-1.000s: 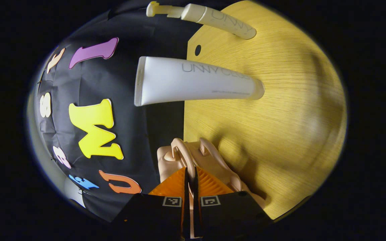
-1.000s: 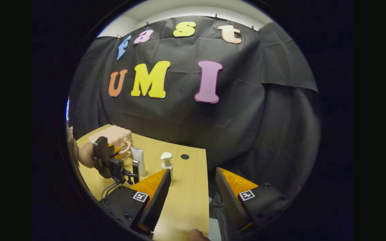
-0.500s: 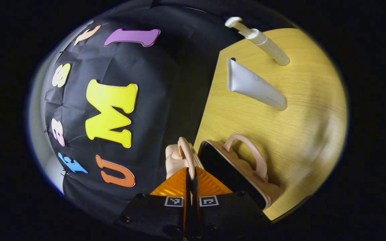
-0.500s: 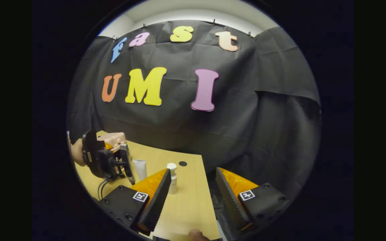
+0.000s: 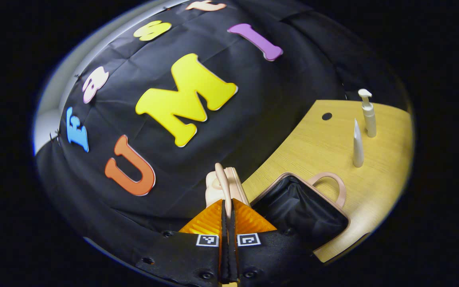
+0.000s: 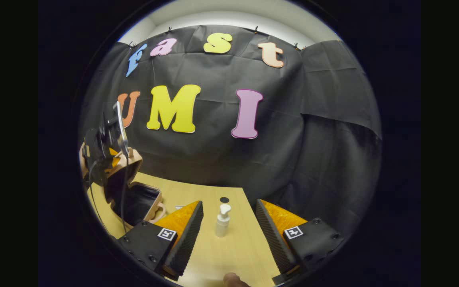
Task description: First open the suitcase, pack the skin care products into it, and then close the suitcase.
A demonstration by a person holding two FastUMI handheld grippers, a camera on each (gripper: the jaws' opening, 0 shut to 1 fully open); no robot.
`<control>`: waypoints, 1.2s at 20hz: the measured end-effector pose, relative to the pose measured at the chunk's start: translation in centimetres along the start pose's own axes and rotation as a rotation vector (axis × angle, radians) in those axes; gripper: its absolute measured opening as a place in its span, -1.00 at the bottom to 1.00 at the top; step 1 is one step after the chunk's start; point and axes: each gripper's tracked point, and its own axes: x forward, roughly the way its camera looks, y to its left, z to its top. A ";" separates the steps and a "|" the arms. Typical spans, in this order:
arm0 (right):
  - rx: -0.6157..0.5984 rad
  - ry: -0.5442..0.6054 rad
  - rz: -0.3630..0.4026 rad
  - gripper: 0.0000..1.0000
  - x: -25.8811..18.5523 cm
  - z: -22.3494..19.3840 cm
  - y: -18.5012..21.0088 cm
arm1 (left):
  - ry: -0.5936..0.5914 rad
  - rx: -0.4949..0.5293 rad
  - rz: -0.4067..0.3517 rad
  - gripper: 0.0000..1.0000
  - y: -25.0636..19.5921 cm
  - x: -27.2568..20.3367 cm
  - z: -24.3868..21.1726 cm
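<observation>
- Your left gripper [image 5: 226, 207] was pinched closed on the lid handle [image 5: 222, 181] of the suitcase [image 5: 305, 207], which lay open near the wooden table's [image 5: 317, 147] left edge; I judge you had to lift slowly, without twisting
- Your right gripper [image 6: 229, 227] was open, holding nothing, facing the pump bottle [image 6: 222, 221]
- The tube [image 5: 357, 144] stood beside that bottle, near the table's back edge
</observation>
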 end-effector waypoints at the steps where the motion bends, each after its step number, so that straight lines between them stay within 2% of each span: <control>1: -0.004 0.005 -0.001 0.59 0.0 0.1 1.1 | -0.003 -0.058 -0.010 -0.95 1.5 -0.3 -0.8; 4: 0.014 0.016 0.004 0.59 -0.6 0.7 4.6 | 0.001 -0.180 -0.064 -0.94 5.3 -0.7 -4.0; 7: 0.017 0.031 0.005 0.58 -0.7 0.6 7.6 | 0.050 -0.270 -0.033 -0.94 9.8 -0.7 -9.7; 9: 0.025 0.051 0.012 0.60 -0.7 0.3 9.3 | 0.107 -0.370 -0.020 -0.94 12.2 0.4 -13.8; 11: 0.033 0.066 0.016 0.59 -0.9 0.2 10.5 | 0.139 -0.457 -0.037 -0.94 13.4 1.6 -17.3; 14: 0.026 0.088 0.001 0.59 -1.2 -0.3 11.2 | 0.207 -0.541 -0.061 -0.94 13.3 3.3 -22.7; 17: 0.022 0.106 -0.020 0.59 -1.3 -0.7 11.4 | 0.302 -0.559 -0.104 -0.94 11.5 4.4 -28.2; 24: -0.044 0.142 -0.055 0.59 -2.1 -1.8 11.0 | 0.432 -0.678 -0.211 -0.94 7.5 6.2 -34.9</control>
